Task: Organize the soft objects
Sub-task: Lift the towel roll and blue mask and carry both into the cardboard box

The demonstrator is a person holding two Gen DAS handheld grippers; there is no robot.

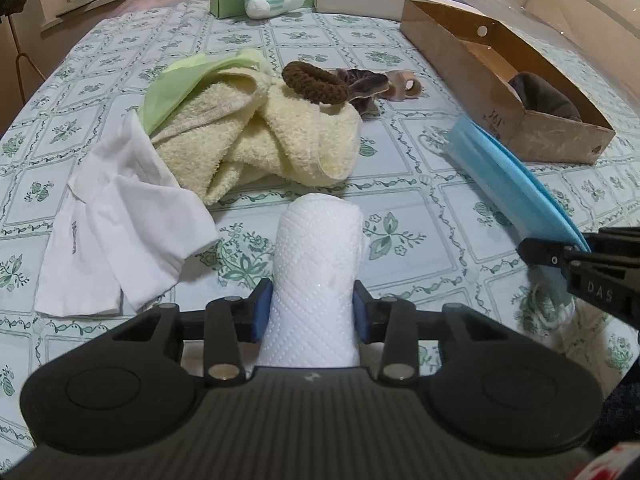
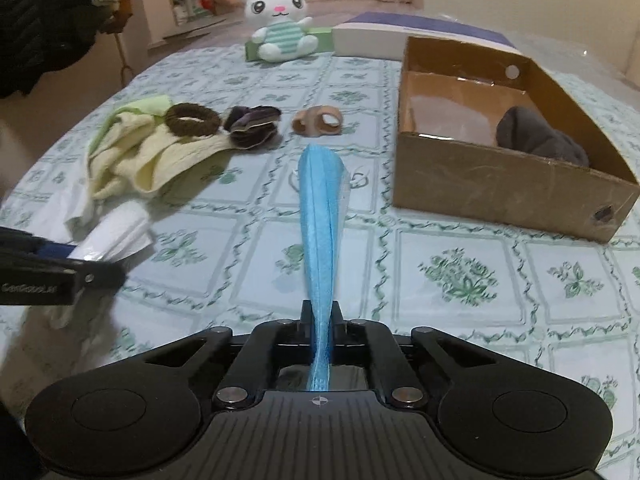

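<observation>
White embossed paper towel roll [image 1: 316,276] is clamped between the blue-padded fingers of the left tongs [image 1: 313,312] and points forward, held above the bench. Pale-blue pleated face mask [image 2: 322,236], folded edge-on, is pinched between the closed black fingers of the right tongs [image 2: 321,316]; its far end hangs over the bench near the box. The bench carries a light floral-print tablecloth [image 2: 460,280]. Left of centre lies a crumpled pale-yellow terry towel [image 1: 256,140], with a light-green cloth [image 1: 176,84] behind it and a white folded garment [image 1: 120,216] beside it. A brown knitted ring-shaped hair tie [image 1: 316,82] rests on the towel's far edge; a dark purple velvet scrunchie [image 2: 252,126] and a tan fabric band [image 2: 316,122] lie just beyond. To the right stands an open brown cardboard box [image 2: 500,184] containing a dark grey soft item [image 2: 540,140]. At the far edge sits a white plush cat in a green-striped shirt [image 2: 280,24].
</observation>
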